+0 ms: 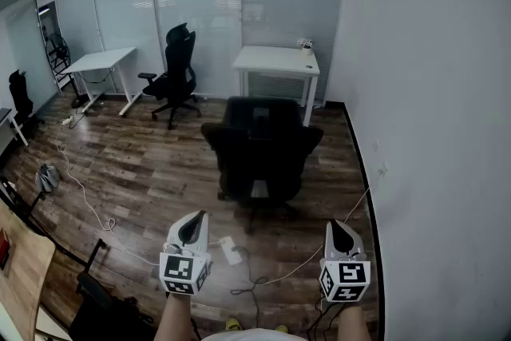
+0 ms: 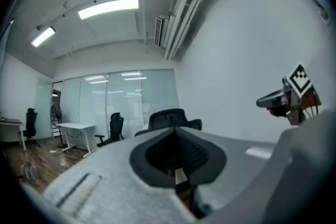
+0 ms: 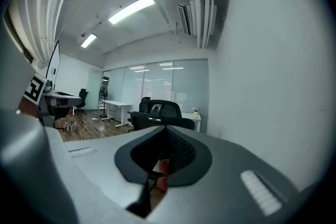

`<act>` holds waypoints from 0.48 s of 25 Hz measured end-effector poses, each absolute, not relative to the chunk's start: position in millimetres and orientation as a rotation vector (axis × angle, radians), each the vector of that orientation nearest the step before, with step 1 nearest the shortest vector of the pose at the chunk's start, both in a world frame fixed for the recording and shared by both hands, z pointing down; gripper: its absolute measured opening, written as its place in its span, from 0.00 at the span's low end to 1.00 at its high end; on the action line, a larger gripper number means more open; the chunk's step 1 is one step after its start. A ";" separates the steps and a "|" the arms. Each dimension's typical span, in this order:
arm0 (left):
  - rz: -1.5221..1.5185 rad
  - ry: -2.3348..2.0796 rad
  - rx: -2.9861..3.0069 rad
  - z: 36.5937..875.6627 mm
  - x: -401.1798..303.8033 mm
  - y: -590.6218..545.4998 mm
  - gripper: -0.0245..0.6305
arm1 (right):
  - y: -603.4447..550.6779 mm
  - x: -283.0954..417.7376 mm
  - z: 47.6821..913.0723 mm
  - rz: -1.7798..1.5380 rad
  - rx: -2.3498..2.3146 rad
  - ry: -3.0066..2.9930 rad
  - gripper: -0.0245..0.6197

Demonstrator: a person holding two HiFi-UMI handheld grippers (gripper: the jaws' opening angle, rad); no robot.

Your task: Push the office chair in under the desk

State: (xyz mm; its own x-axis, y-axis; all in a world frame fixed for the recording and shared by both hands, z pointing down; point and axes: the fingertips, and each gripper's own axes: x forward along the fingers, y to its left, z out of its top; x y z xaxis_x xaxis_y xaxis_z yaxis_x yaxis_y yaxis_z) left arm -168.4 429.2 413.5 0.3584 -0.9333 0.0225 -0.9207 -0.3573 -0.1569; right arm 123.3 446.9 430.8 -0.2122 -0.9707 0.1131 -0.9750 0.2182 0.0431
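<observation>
The office chair (image 1: 262, 152) is positioned straight ahead, well apart from the left gripper (image 1: 194, 218) and the right gripper (image 1: 336, 225), both closed and empty, roughly centred between the 2, with the white worktop (image 1: 275, 58) directly beyond it.

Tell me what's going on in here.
A person holds a gripper in each hand. The left gripper and the right gripper are both shut and empty, and both point toward a black office chair. The chair stands out on the wooden floor in front of a white desk, not yet pushed under it. Neither gripper touches the chair.
</observation>
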 end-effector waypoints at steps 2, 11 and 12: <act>-0.164 1.706 -2.490 412.1 -169.7 431.7 0.04 | 449.1 120.4 430.0 0.059 1.893 -2.365 0.04; -0.155 1.709 -2.490 408.8 -170.8 436.3 0.04 | 450.0 117.4 429.2 0.059 1.889 -2.380 0.04; -0.162 1.707 -2.488 409.6 -170.3 437.3 0.04 | 450.8 117.5 429.2 0.056 1.893 -2.381 0.04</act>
